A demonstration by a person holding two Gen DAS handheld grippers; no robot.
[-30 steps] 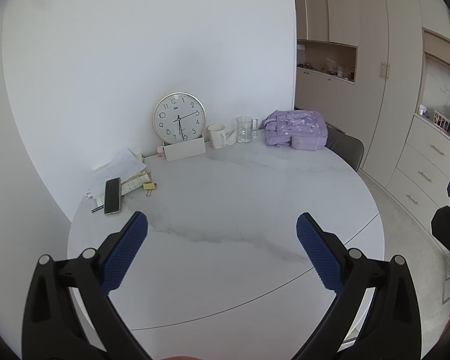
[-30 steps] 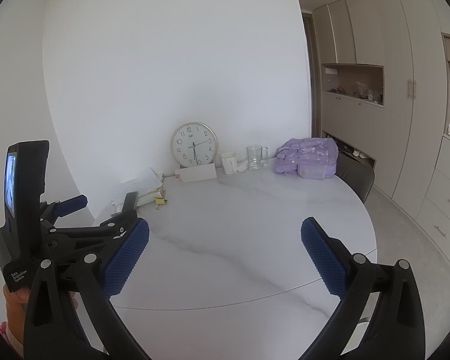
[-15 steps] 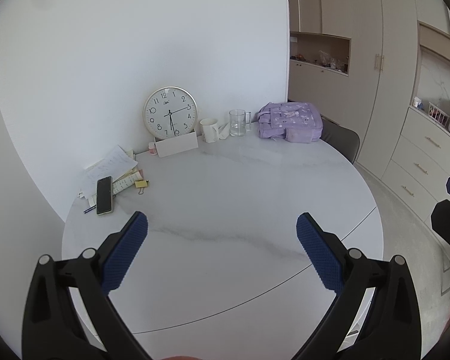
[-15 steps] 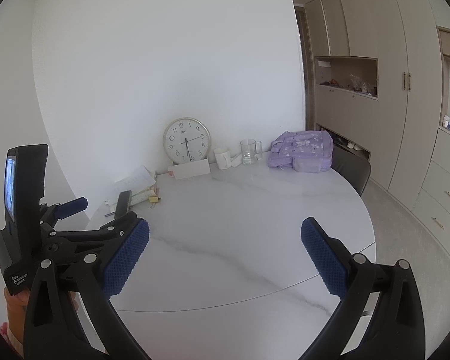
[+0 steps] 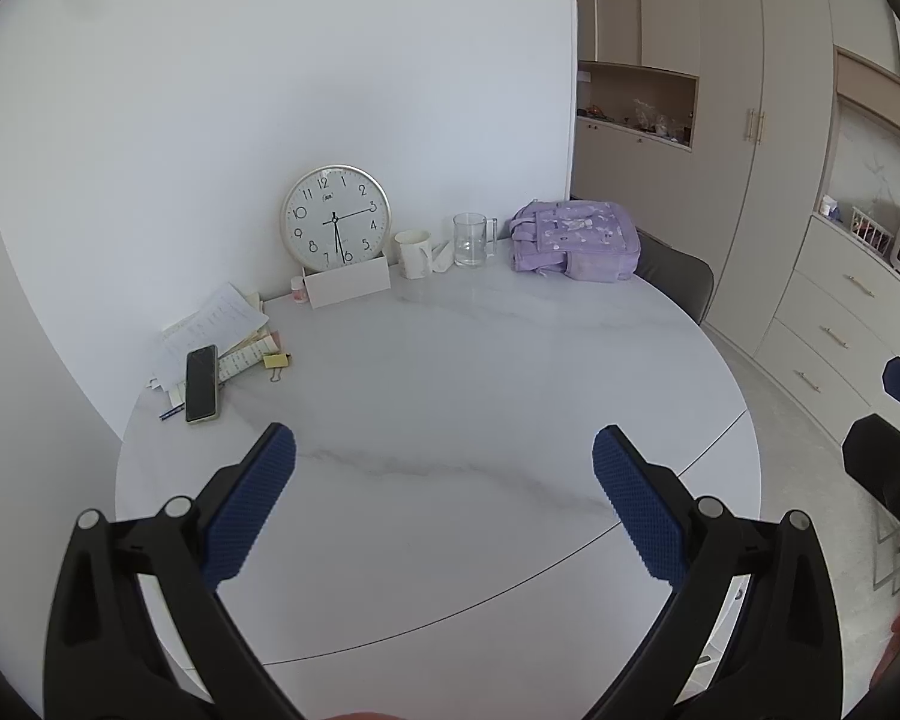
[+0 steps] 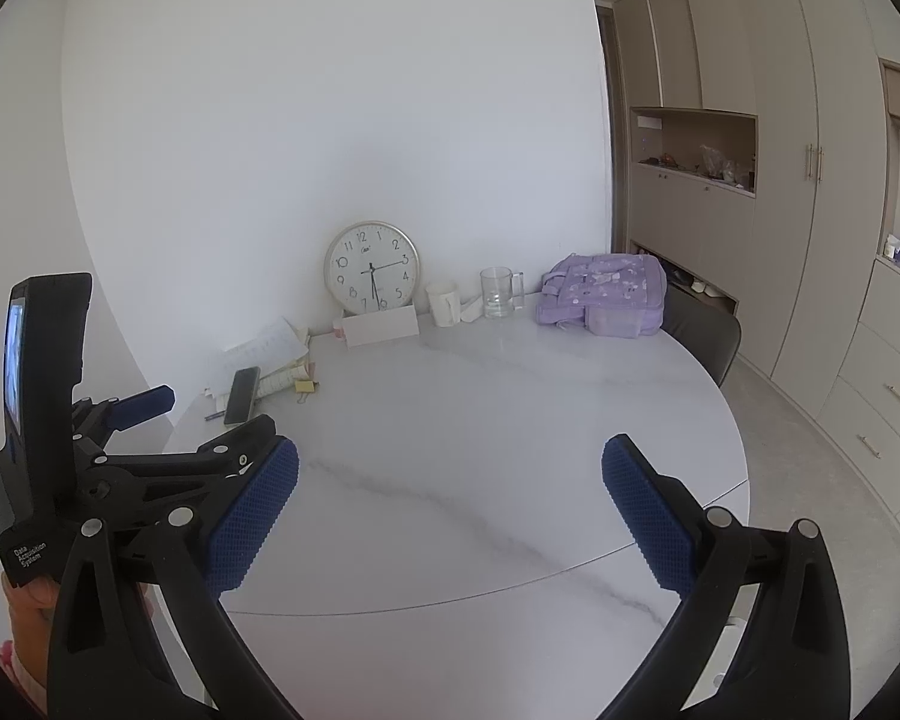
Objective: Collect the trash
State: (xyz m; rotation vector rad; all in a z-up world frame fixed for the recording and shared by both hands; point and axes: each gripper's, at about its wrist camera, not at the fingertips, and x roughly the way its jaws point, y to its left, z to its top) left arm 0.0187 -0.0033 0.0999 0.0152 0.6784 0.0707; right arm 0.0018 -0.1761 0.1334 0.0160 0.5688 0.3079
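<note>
Grippers, left gripper (image 5: 444,462) and right gripper (image 6: 450,474), both spread wide, empty, above the marble table (image 5: 450,372)

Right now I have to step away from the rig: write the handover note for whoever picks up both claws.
Left claw: open, empty, above the near part of the round table.
Right claw: open, empty, alongside it.
Likely trash: the crumpled white paper between the white mug and the glass mug, at the far edge by the wall clock.
The phone lies on the papers at the left; the purple bag lies far right.
Done: nothing collected that shows.
Left: reach the paper, grasp it; no bin in view.
</note>
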